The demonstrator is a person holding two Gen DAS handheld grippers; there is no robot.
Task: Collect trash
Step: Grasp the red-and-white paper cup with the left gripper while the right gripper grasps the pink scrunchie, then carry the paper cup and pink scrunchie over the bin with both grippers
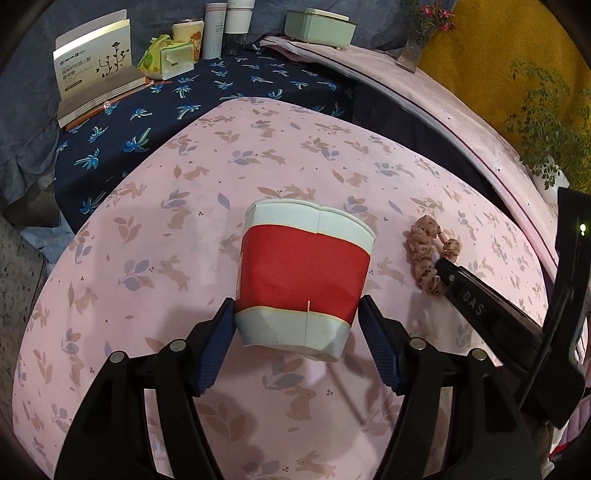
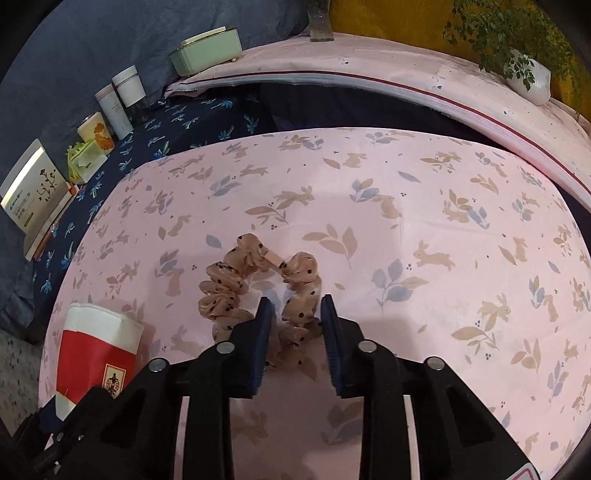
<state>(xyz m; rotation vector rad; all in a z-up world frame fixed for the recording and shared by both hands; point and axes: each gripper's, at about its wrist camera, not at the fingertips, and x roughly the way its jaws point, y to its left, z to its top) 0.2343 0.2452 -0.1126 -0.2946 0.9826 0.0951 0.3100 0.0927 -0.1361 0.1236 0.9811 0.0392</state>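
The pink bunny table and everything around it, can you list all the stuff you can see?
paper cup: one, red and white, creased, on the pink cloth between the left gripper's fingers
scrunchie: one, beige with dark dots, on the pink cloth, right of the cup
pink cloth: one, rabbit and leaf print, covering the near surface
dark blue cloth: one, palm print, behind the pink cloth
book: one, lying under a white carton, far left
tissue pack: one, green
printed cup: one, cream and orange
tall bottles: two, white
box: one, pale green
vase: one, clear, pink flowers
plant: one, green, white pot
left gripper: black, around the cup's base
right gripper: black, around part of the scrunchie
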